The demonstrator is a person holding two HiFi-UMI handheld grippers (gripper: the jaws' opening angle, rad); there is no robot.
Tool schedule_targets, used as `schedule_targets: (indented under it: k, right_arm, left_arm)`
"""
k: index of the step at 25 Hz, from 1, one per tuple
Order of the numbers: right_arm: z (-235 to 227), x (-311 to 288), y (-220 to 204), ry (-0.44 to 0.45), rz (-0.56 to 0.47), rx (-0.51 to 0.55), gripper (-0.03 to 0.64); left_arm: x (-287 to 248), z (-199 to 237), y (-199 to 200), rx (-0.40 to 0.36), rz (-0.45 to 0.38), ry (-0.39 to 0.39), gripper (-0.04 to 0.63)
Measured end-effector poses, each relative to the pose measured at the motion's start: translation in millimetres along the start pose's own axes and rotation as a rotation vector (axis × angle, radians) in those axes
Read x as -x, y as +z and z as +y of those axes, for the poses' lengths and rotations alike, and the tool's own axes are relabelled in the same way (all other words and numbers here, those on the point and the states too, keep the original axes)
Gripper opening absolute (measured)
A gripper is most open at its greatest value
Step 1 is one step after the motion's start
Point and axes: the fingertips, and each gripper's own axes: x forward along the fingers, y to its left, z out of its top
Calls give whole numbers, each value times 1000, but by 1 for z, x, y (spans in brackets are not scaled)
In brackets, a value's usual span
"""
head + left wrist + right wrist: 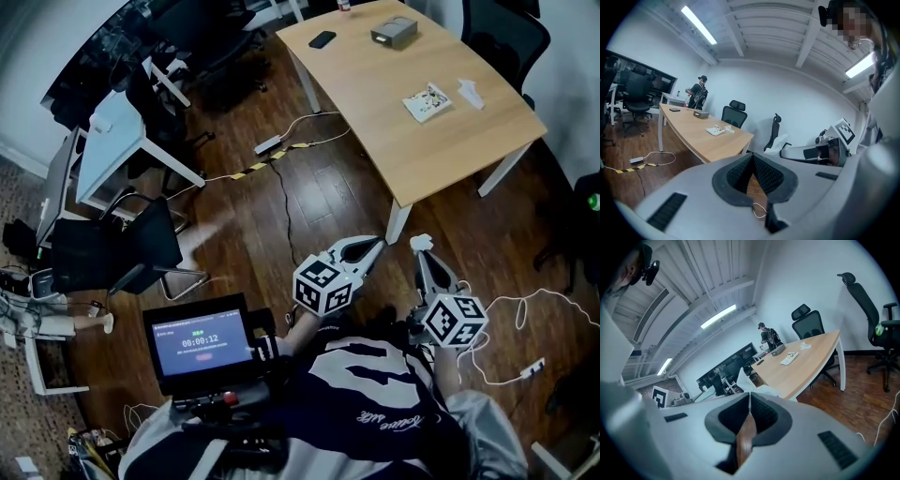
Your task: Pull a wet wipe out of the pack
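My right gripper (421,251) (749,397) is held in front of the person's body, over the wooden floor, and is shut on a white wet wipe (421,241) (746,382) that sticks out past its tips. To its left, my left gripper (378,242) (753,155) is shut with nothing between its pads. The wipes pack (427,101) (717,130) (789,359) lies on the light wooden table (394,141), well away from both grippers. A small white piece (472,94) lies just beside the pack. From the left gripper view, the right gripper (806,152) shows at the right.
A grey box (394,33) and a dark phone (322,39) lie at the table's far end. Office chairs (112,244) (733,115), a white desk (117,141) and cables (281,155) surround the floor. A screen (202,342) hangs at the person's chest. Another person (698,93) stands far off.
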Motion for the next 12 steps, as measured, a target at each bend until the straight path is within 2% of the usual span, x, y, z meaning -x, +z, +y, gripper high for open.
schedule_targets:
  k: [5, 12]
  right_arm:
    - [53, -25, -11, -16, 12, 9, 8]
    - [74, -28, -55, -46, -16, -15, 8]
  left_arm:
    - [53, 35, 6, 25, -5, -2, 3]
    - [84, 51, -21, 16, 3, -41, 3]
